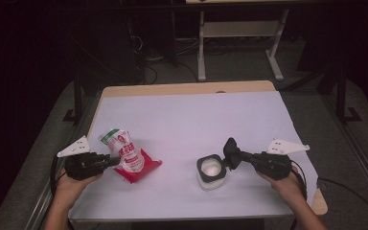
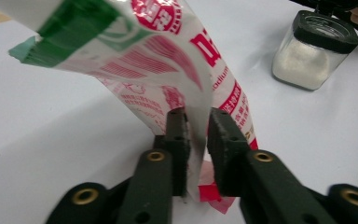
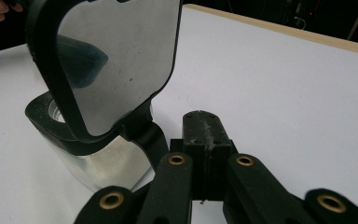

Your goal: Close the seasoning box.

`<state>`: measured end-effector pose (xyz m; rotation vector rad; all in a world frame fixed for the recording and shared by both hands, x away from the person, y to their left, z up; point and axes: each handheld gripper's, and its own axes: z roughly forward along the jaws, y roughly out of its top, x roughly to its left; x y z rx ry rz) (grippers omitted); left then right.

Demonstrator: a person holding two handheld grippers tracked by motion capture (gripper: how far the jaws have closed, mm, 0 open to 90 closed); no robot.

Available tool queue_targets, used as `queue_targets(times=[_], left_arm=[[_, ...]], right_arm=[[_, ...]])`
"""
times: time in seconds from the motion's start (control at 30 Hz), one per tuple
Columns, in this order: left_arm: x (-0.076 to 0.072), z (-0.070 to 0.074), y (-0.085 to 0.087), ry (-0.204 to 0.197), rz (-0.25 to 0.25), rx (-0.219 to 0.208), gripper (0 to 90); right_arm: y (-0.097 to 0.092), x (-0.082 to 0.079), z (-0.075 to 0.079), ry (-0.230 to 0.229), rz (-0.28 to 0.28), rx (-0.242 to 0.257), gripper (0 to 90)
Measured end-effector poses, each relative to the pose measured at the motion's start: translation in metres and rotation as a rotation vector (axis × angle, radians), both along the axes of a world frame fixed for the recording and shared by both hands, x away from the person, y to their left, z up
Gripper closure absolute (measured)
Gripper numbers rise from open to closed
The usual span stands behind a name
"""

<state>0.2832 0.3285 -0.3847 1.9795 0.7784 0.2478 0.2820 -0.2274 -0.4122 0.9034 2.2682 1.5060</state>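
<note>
Refill bag (image 1: 124,154), printed white, red and green, is seen at the left of the white-covered table (image 1: 191,120), leaning up from its red bottom corner with the green-and-white top raised away from the person. In the left gripper view the bag (image 2: 168,60) runs up between the two black jaws of the left gripper (image 2: 196,140); a narrow gap is left between the pads and the film, so the jaws are judged slightly apart around the bag rather than pressed hard on it. No cut or torn opening can be made out at the top from these pictures.

Well apart to the right, a square glass jar (image 1: 212,173) holding white grains is stood on the table. Its hinged black lid (image 3: 112,60) has been swung up and is shown upright in the right gripper view, with the mouth of the jar (image 3: 93,163) uncovered below it. The right gripper (image 1: 231,154) is placed beside that lid with its jaws closed together; nothing is seen pinched between them, though the lid appears to be propped by them.

The work is judged to be at an early stage: the jar is opened, the bag is taken up loosely. A firmer hold, carrying the bag to the jar, and pouring remain to be done.
</note>
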Motion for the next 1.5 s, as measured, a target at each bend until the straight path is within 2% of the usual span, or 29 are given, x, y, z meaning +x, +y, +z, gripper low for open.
queue_targets(times=[0.07, 0.2, 0.27, 0.37, 0.5, 0.6, 0.73, 0.93, 1.03, 1.13, 1.37, 1.5], left_arm=[[-0.001, -0.001, 0.0, -0.001, -0.003, -0.001, 73.2], [-0.001, -0.002, 0.0, -0.003, 0.001, 0.034, 63.4], [-0.001, -0.002, 0.0, 0.002, -0.007, 0.026, 58.0], [-0.002, -0.003, 0.0, -0.003, -0.012, 0.04, 50.0], [-0.002, -0.006, 0.001, 0.006, -0.002, 0.064, 36.1], [-0.001, -0.009, 0.002, 0.014, 0.01, 0.081, 30.7], [-0.001, -0.01, 0.005, 0.018, 0.026, 0.105, 28.3], [-0.003, -0.012, 0.014, 0.023, 0.053, 0.115, 26.9], [-0.003, -0.014, 0.018, 0.028, 0.068, 0.141, 26.4], [-0.004, -0.014, 0.02, 0.025, 0.079, 0.15, 26.3], [-0.013, -0.017, 0.023, 0.031, 0.103, 0.168, 25.6], [-0.022, -0.022, 0.025, 0.014, 0.113, 0.175, 22.1]], right_arm=[[0.0, 0.0, 0.0, 0.003, 0.002, 0.001, 90.0], [0.0, 0.0, 0.0, 0.002, 0.001, -0.002, 90.0], [0.0, 0.0, -0.001, -0.004, 0.002, -0.002, 90.0], [0.0, 0.0, -0.001, -0.006, 0.001, -0.003, 90.0], [0.0, 0.001, -0.001, -0.008, 0.0, -0.004, 90.0], [0.0, 0.001, -0.001, -0.008, 0.0, -0.005, 90.0], [-0.001, 0.001, -0.001, -0.015, -0.002, -0.007, 90.0], [-0.002, 0.001, 0.0, -0.013, -0.007, -0.004, 90.0], [-0.003, 0.0, 0.0, -0.013, -0.008, -0.006, 90.0], [-0.003, 0.0, 0.0, -0.014, -0.009, -0.007, 90.0], [-0.004, 0.0, 0.001, -0.021, -0.012, -0.009, 90.0], [-0.002, -0.001, 0.008, -0.025, 0.001, 0.006, 90.0]])
